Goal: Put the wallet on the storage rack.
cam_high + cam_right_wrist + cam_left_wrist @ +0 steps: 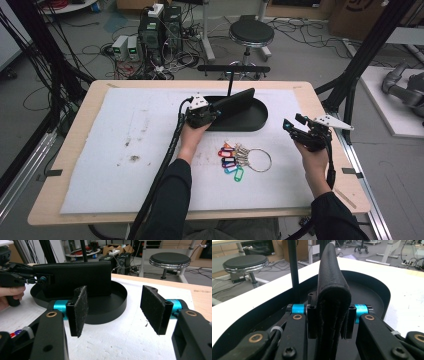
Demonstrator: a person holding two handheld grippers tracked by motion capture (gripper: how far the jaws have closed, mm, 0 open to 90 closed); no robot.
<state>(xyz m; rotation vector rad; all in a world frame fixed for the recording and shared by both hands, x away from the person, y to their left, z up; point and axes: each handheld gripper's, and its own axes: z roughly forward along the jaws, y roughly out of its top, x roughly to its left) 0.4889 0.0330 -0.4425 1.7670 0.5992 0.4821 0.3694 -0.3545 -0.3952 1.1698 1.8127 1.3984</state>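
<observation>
Black and folded, the wallet (333, 290) stands on edge over the tray (260, 119), pinched between the left gripper's (218, 111) jaws. The high view adds keys (243, 158) lying nearby; the right gripper (117, 307) gapes, holding nothing.

My left gripper (218, 111) is black w/ a grey plate; its jaws have bright blue collars & brass-coloured pins. The wallet (333, 290) is black, finely grained. The tray (260, 119) is plain black. The mat (125, 145) is white w/ brownish smudges. Key ring (258, 160) is silver; its tags (230, 160) are orange, red, dk blue, lt blue, green. My right gripper (115, 307) is black w/ dark felt pads (80, 306) & teal collars. Table (85, 107) edge is pale wood.
</observation>
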